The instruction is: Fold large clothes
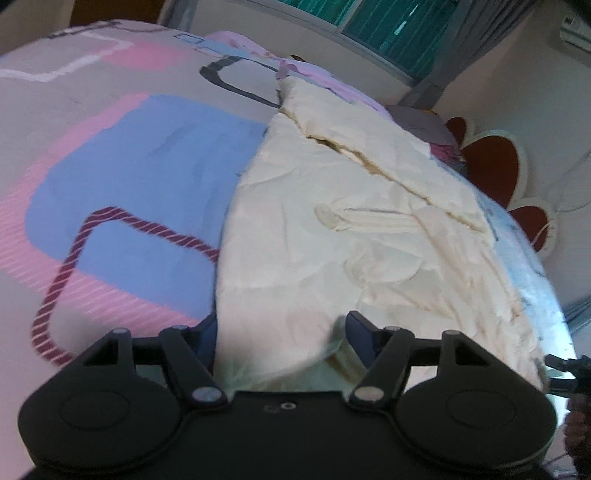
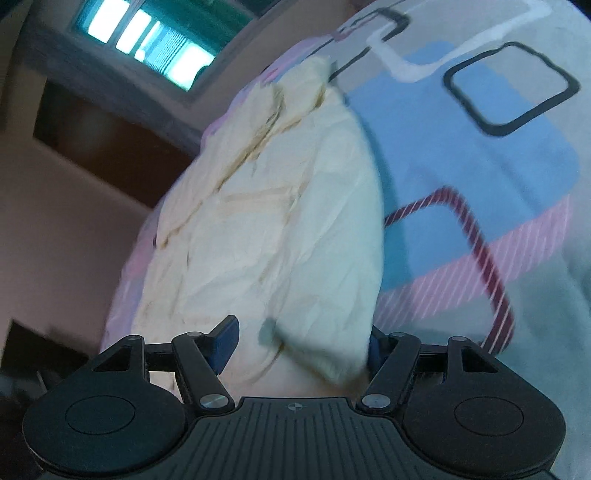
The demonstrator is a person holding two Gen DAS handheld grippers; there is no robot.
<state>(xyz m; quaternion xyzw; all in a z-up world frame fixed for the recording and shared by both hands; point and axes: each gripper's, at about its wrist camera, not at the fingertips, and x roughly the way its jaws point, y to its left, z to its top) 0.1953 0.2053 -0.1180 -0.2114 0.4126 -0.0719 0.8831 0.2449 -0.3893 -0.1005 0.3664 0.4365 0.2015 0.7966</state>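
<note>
A large cream garment [image 1: 351, 236] lies spread and partly folded on a bed with a patterned sheet [image 1: 129, 177]; it also shows in the right wrist view [image 2: 266, 229]. My left gripper [image 1: 282, 332] is open, its blue-padded fingers [image 1: 356, 328] standing wide apart on either side of the garment's near edge. My right gripper [image 2: 301, 339] is open too, with the garment's near corner lying between its blue fingers [image 2: 223, 341]. Neither pair of jaws is closed on the cloth. The fingertips are partly hidden by fabric.
The sheet [image 2: 480, 166] has blue, pink and maroon rounded squares. A pink pillow [image 1: 321, 74] lies at the bed's far end. A window [image 1: 399, 26] with grey curtains and a headboard with red panels [image 1: 495, 162] stand behind. The other gripper [image 1: 569, 373] shows at the right edge.
</note>
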